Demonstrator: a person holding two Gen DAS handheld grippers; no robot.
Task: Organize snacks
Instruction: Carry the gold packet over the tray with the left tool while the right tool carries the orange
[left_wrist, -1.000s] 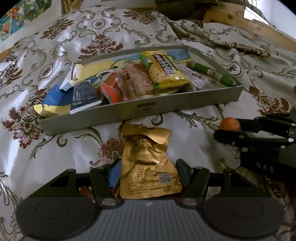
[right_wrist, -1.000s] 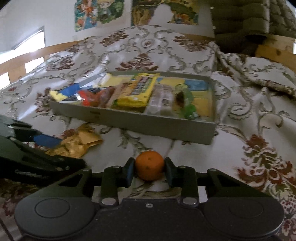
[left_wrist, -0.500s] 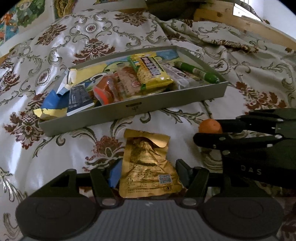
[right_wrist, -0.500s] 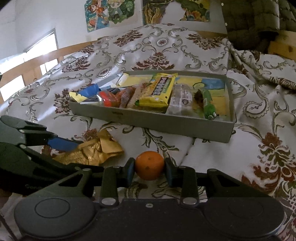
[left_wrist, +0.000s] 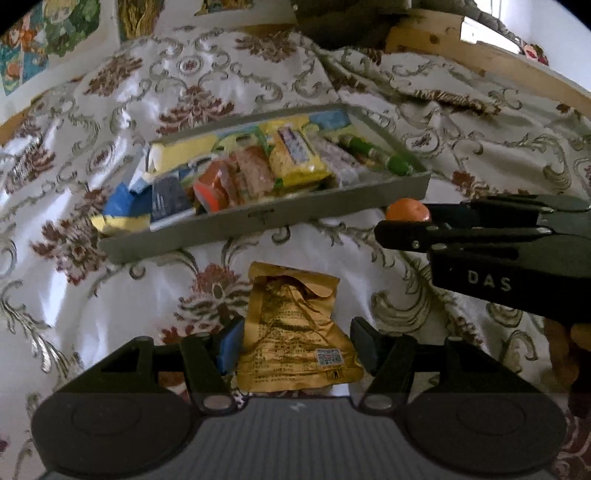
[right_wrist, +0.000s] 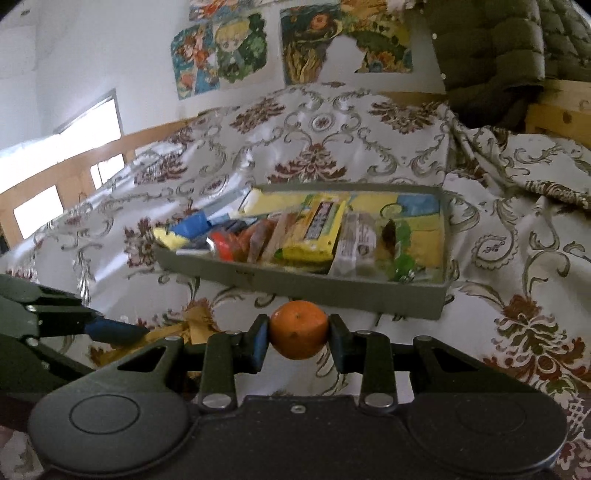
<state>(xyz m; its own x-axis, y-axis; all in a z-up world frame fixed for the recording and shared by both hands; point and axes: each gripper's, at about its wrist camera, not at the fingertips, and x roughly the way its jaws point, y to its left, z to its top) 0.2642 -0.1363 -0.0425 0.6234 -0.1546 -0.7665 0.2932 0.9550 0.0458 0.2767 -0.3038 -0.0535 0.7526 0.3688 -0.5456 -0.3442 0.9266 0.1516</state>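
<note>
Patterned bedspread (left_wrist: 92, 314) carries the crowded tray (left_wrist: 258, 221), before whose near wall the left hand-held gripper (left_wrist: 295, 347) pinches a gold packet (left_wrist: 295, 332) and the right hand-held gripper (right_wrist: 298, 338) a mandarin (right_wrist: 298, 328), which might roll free on release.

One grey tray (left_wrist: 258, 221) lies on the patterned bedspread (left_wrist: 74, 314), with one yellow snack pack (left_wrist: 295, 155), one green wrapped stick (left_wrist: 376, 155) and one clear-wrapped bar (right_wrist: 356, 240) countable inside; the rest overlap too much to count. Outside it are one gold foil packet (left_wrist: 295, 332) and one mandarin (right_wrist: 298, 329). Two posters (right_wrist: 221, 51) hang on the wall.
</note>
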